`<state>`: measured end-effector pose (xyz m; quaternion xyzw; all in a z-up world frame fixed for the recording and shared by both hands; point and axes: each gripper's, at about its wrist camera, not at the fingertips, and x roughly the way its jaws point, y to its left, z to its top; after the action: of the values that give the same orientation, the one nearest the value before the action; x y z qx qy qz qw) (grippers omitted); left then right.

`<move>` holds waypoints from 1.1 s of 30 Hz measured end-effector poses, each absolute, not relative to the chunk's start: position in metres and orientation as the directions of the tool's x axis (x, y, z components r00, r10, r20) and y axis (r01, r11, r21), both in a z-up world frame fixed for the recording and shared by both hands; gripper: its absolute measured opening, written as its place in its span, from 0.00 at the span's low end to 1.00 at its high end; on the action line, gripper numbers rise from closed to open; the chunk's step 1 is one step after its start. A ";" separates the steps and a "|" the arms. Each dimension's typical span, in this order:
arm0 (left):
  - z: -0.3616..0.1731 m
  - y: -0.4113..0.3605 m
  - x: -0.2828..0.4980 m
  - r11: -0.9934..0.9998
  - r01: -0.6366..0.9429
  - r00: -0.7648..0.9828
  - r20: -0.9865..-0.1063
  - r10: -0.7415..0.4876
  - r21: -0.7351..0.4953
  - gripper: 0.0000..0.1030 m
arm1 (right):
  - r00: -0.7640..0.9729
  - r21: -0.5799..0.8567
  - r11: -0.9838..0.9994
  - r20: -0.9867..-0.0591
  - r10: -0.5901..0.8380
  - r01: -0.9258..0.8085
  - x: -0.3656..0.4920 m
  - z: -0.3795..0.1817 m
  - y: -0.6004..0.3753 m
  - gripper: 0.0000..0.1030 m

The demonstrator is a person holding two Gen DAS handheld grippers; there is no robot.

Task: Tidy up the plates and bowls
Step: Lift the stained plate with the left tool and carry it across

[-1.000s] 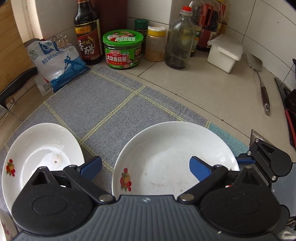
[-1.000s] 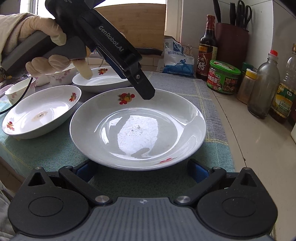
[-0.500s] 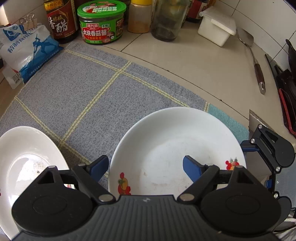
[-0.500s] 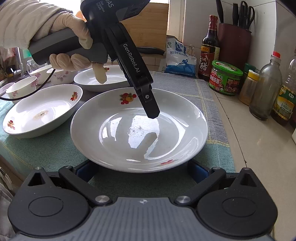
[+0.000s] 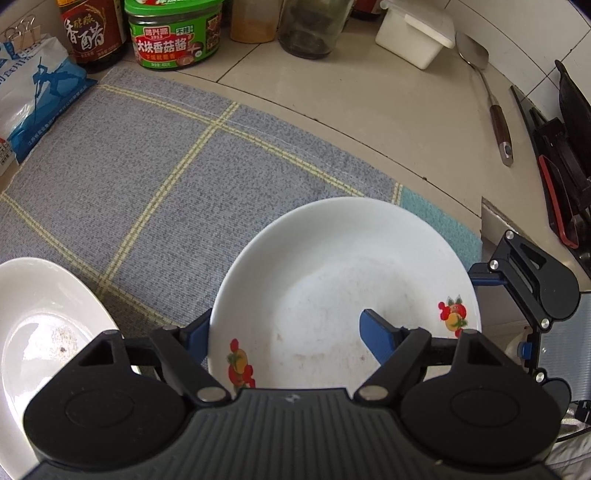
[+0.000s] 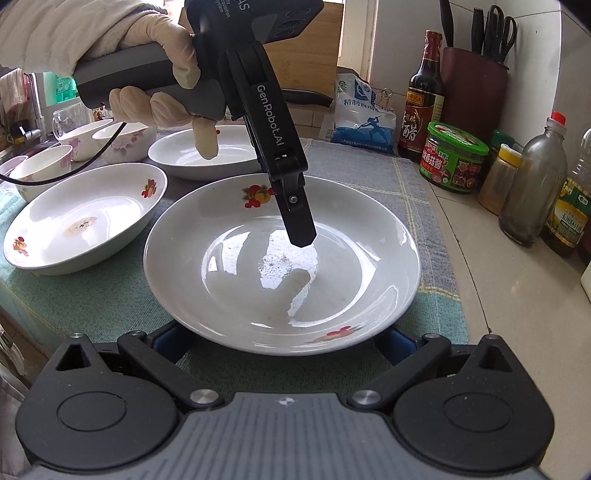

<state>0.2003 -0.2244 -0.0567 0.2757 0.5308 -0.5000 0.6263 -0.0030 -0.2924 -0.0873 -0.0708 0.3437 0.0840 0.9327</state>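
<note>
A white plate with fruit prints lies on the grey-green mat; it also shows in the left wrist view. My left gripper is open and straddles the plate's rim, one blue finger inside over the plate, the other outside by the rim. In the right wrist view its black finger hangs just above the plate's middle. My right gripper is open, low at the plate's near edge, its fingers under the rim on either side. A second white plate lies to the left, a third behind.
Small floral bowls stand at the far left. Along the wall are a salt bag, vinegar bottle, green jar, glass bottle, white box and knife block. A spatula lies on the counter.
My left gripper has tilted downward and come lower into the plate, its finger moving from the far rim to the plate's middle. The right gripper has stayed at the near edge.
</note>
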 end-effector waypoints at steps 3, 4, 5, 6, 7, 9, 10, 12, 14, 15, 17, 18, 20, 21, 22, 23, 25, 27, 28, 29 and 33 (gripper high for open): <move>-0.056 -0.225 0.200 0.341 0.923 -0.060 -0.942 -0.331 -0.179 0.78 | 0.742 -0.072 0.977 -0.662 0.105 -0.203 -0.002 -0.087 -0.292 1.00; -0.056 -0.225 0.200 0.342 0.922 -0.062 -0.941 -0.334 -0.182 0.78 | 0.740 -0.072 0.977 -0.664 0.104 -0.201 -0.001 -0.086 -0.292 1.00; -0.055 -0.225 0.201 0.343 0.921 -0.062 -0.939 -0.337 -0.184 0.78 | 0.738 -0.072 0.977 -0.667 0.102 -0.200 -0.001 -0.086 -0.292 1.00; -0.054 -0.225 0.201 0.343 0.921 -0.060 -0.939 -0.339 -0.183 0.78 | 0.737 -0.072 0.977 -0.668 0.101 -0.199 0.000 -0.085 -0.292 1.00; -0.053 -0.225 0.202 0.340 0.923 -0.059 -0.938 -0.341 -0.181 0.78 | 0.736 -0.072 0.977 -0.669 0.101 -0.199 0.000 -0.084 -0.292 1.00; -0.050 -0.226 0.203 0.339 0.923 -0.056 -0.935 -0.351 -0.183 0.78 | 0.734 -0.071 0.978 -0.671 0.101 -0.199 0.003 -0.082 -0.293 1.00; -0.048 -0.226 0.205 0.340 0.922 -0.056 -0.933 -0.356 -0.185 0.78 | 0.733 -0.069 0.978 -0.672 0.102 -0.199 0.004 -0.081 -0.294 1.00; -0.045 -0.228 0.208 0.345 0.919 -0.054 -0.928 -0.369 -0.191 0.78 | 0.731 -0.071 0.977 -0.674 0.102 -0.202 0.007 -0.079 -0.297 1.00; -0.042 -0.231 0.213 0.347 0.918 -0.049 -0.924 -0.378 -0.191 0.78 | 0.731 -0.079 0.975 -0.675 0.100 -0.205 0.010 -0.077 -0.299 1.00; -0.041 -0.233 0.215 0.348 0.918 -0.046 -0.923 -0.382 -0.189 0.78 | 0.730 -0.082 0.975 -0.676 0.099 -0.208 0.013 -0.075 -0.301 1.00; -0.039 -0.236 0.221 0.352 0.917 -0.039 -0.920 -0.389 -0.188 0.78 | 0.730 -0.087 0.973 -0.676 0.099 -0.213 0.018 -0.073 -0.304 1.00; -0.038 -0.238 0.225 0.355 0.916 -0.037 -0.919 -0.394 -0.189 0.78 | 0.730 -0.090 0.972 -0.676 0.099 -0.216 0.022 -0.072 -0.306 1.00; -0.036 -0.242 0.232 0.359 0.913 -0.033 -0.915 -0.403 -0.191 0.78 | 0.730 -0.093 0.971 -0.675 0.102 -0.222 0.029 -0.071 -0.311 1.00; -0.036 -0.244 0.236 0.362 0.912 -0.031 -0.913 -0.408 -0.193 0.78 | 0.730 -0.093 0.970 -0.676 0.104 -0.225 0.033 -0.070 -0.314 1.00; -0.035 -0.247 0.239 0.366 0.910 -0.028 -0.911 -0.412 -0.193 0.78 | 0.729 -0.092 0.970 -0.676 0.106 -0.227 0.038 -0.069 -0.317 1.00; -0.035 -0.250 0.243 0.370 0.909 -0.023 -0.909 -0.416 -0.192 0.78 | 0.729 -0.092 0.969 -0.677 0.106 -0.227 0.040 -0.069 -0.318 1.00; -0.036 -0.254 0.249 0.373 0.909 -0.014 -0.907 -0.421 -0.188 0.78 | 0.728 -0.096 0.969 -0.677 0.106 -0.230 0.050 -0.069 -0.324 1.00; -0.036 -0.259 0.256 0.377 0.907 -0.008 -0.905 -0.425 -0.186 0.78 | 0.728 -0.099 0.967 -0.677 0.107 -0.234 0.058 -0.069 -0.330 1.00; -0.037 -0.262 0.260 0.380 0.907 -0.006 -0.905 -0.426 -0.184 0.78 | 0.728 -0.100 0.967 -0.677 0.108 -0.236 0.062 -0.069 -0.333 1.00; -0.037 -0.264 0.263 0.384 0.905 -0.002 -0.904 -0.427 -0.183 0.78 | 0.728 -0.101 0.966 -0.677 0.109 -0.238 0.066 -0.069 -0.335 1.00; -0.041 -0.274 0.274 0.390 0.903 0.007 -0.904 -0.428 -0.178 0.78 | 0.723 -0.100 0.965 -0.681 0.112 -0.243 0.080 -0.072 -0.345 1.00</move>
<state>0.2737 -0.2742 -0.0406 0.2384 0.4985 -0.4982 0.6682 0.0804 -0.3452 -0.0715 -0.0915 0.3592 0.0959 0.9238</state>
